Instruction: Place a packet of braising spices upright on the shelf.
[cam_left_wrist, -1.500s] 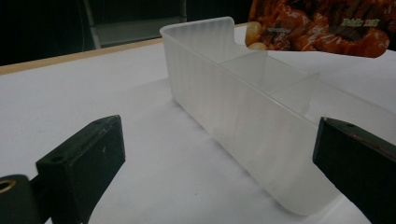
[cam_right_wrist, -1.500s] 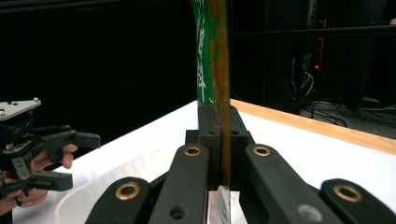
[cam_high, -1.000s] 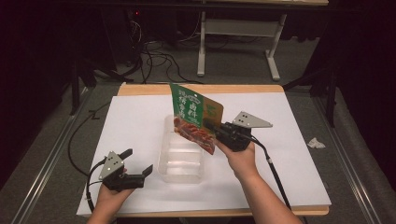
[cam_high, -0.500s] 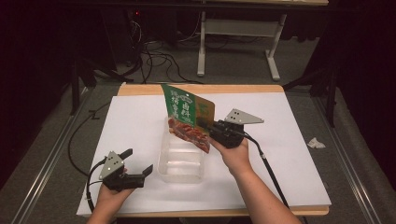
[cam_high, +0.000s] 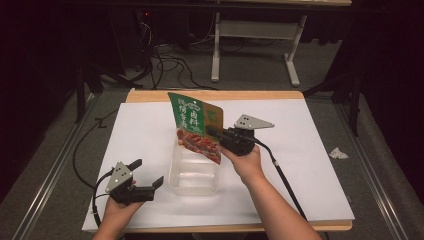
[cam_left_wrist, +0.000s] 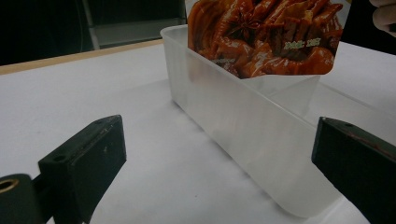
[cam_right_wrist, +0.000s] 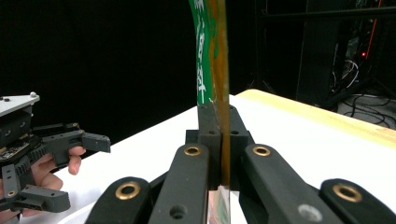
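A green and orange snack pouch (cam_high: 196, 127) with a picture of braised meat hangs upright over the far end of a clear plastic tub (cam_high: 194, 175). My right gripper (cam_high: 214, 132) is shut on the pouch's right edge; in the right gripper view the pouch (cam_right_wrist: 212, 56) stands edge-on between the closed pads (cam_right_wrist: 208, 135). The pouch's lower corner (cam_left_wrist: 266, 42) dips just inside the tub (cam_left_wrist: 247, 135). My left gripper (cam_high: 147, 175) rests low at the table's near left, jaws open and empty, aimed at the tub's near end.
White sheet (cam_high: 310, 165) covers the wooden table (cam_high: 150, 95). A crumpled white scrap (cam_high: 338, 153) lies on the floor to the right. A desk frame (cam_high: 255, 45) and cables (cam_high: 165, 55) stand behind the table.
My right gripper has carried the pouch leftward, bringing it over the tub. The left hand has stayed put.
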